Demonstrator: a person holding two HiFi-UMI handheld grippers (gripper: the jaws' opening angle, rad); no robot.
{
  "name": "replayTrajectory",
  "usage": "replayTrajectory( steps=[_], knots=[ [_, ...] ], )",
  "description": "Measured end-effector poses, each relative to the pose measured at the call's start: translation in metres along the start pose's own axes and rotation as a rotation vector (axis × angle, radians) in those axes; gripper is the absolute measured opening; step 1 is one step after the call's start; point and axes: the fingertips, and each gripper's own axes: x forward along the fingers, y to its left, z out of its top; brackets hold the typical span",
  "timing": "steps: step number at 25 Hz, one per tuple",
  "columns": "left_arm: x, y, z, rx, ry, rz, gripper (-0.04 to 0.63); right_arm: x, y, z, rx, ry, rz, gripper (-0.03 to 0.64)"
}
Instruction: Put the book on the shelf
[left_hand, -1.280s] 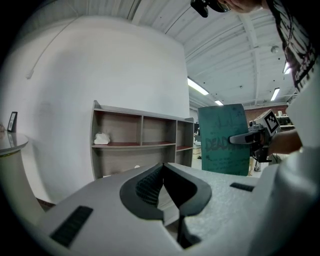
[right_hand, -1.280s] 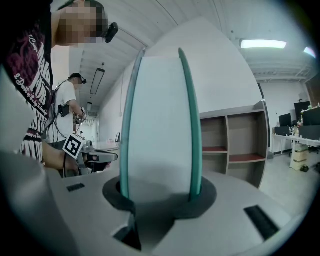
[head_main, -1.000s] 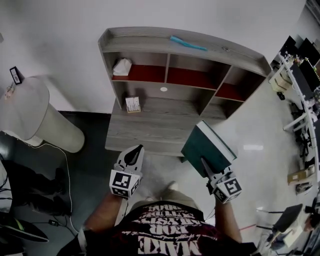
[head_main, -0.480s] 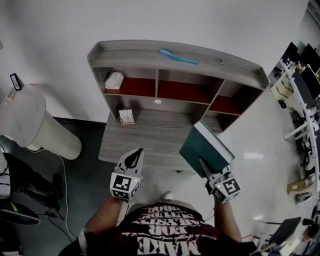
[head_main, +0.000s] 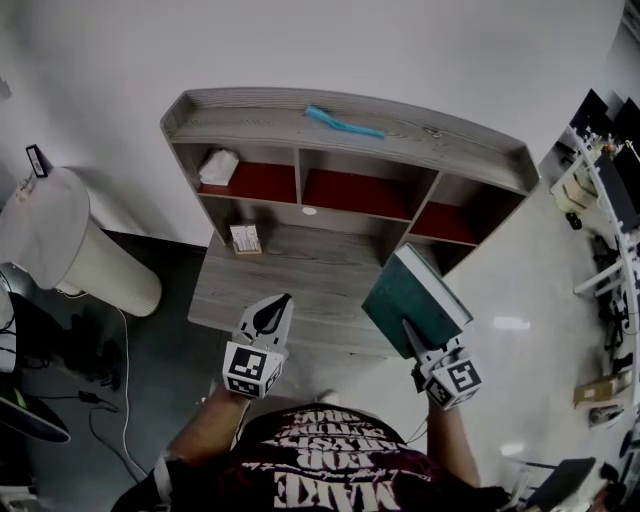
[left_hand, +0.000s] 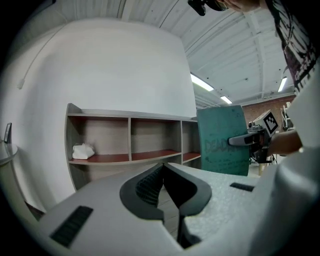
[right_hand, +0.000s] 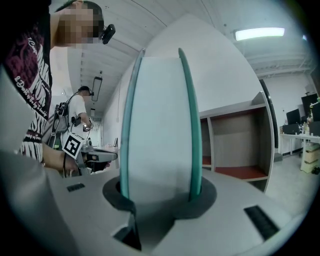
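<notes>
My right gripper (head_main: 413, 338) is shut on a dark green book (head_main: 412, 298), held upright by its lower edge in front of the shelf's right end. In the right gripper view the book (right_hand: 160, 125) stands between the jaws, page edge toward the camera. The grey wooden shelf (head_main: 340, 105) has three compartments with red floors and a lower desk surface (head_main: 290, 270). My left gripper (head_main: 272, 312) hovers over that surface's front edge, shut with nothing in it. The left gripper view shows its pads (left_hand: 150, 182) meeting, the shelf (left_hand: 125, 137) ahead and the book (left_hand: 222, 142) at the right.
A white crumpled object (head_main: 218, 168) lies in the left compartment. A small box (head_main: 244, 238) stands on the desk surface and a turquoise tool (head_main: 343, 123) lies on the shelf top. A white cylinder (head_main: 70, 250) stands at the left, cluttered desks (head_main: 610, 190) at the right.
In the head view the shelf has slid down and to the left and looks a little nearer. Both grippers keep the same stance, the book still held.
</notes>
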Motion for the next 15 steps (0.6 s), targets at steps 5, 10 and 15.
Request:
replayTrajectory(
  steps=[5,10,15],
  knots=[
    [0.004,-0.006,-0.01,-0.018,0.029,0.014,0.006,0.003,-0.01,-0.002,0.047,-0.026,0.026,0.161],
    [-0.003,-0.004,-0.024,-0.039,0.063,0.024,0.006,0.007,-0.005,-0.011,0.066,-0.009,0.044,0.161],
    [-0.005,0.0,-0.029,-0.047,0.062,0.022,0.006,0.016,0.007,-0.016,0.046,0.013,0.061,0.161]
  ],
)
